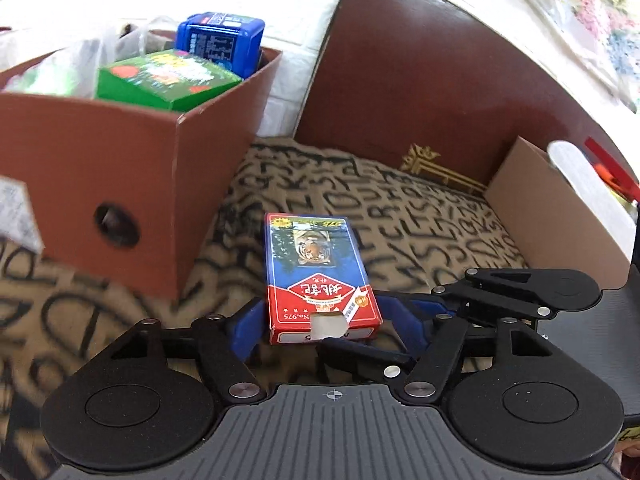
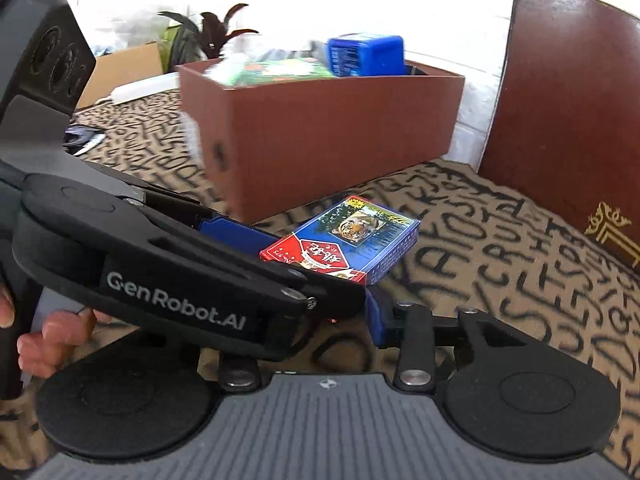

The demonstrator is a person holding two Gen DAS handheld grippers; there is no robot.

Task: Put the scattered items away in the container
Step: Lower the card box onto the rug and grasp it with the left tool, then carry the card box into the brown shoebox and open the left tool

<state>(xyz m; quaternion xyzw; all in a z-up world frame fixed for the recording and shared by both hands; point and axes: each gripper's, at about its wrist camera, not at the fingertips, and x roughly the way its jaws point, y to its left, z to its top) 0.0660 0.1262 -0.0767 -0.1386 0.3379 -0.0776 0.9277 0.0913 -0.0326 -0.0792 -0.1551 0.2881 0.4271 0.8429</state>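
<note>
A red and blue playing-card box with a tiger picture [image 1: 316, 276] lies on the lettered cloth. My left gripper [image 1: 326, 328] is open, its blue pads on either side of the box's near end, with a gap on the right. The box also shows in the right wrist view [image 2: 352, 240], with the left gripper [image 2: 288, 256] around it. My right gripper [image 2: 304, 332] sits just behind the left one; only its right blue pad [image 2: 378, 322] shows, so its state is unclear. The brown container [image 1: 120, 176] stands at the left, holding a green box [image 1: 168, 78] and a blue box [image 1: 220, 40].
A dark red chair back [image 1: 420, 80] stands behind the cloth. A cardboard flap [image 1: 552, 208] is at the right. In the right wrist view a cardboard box [image 2: 120, 68] and a plant [image 2: 212, 28] stand far left, behind the container [image 2: 328, 136].
</note>
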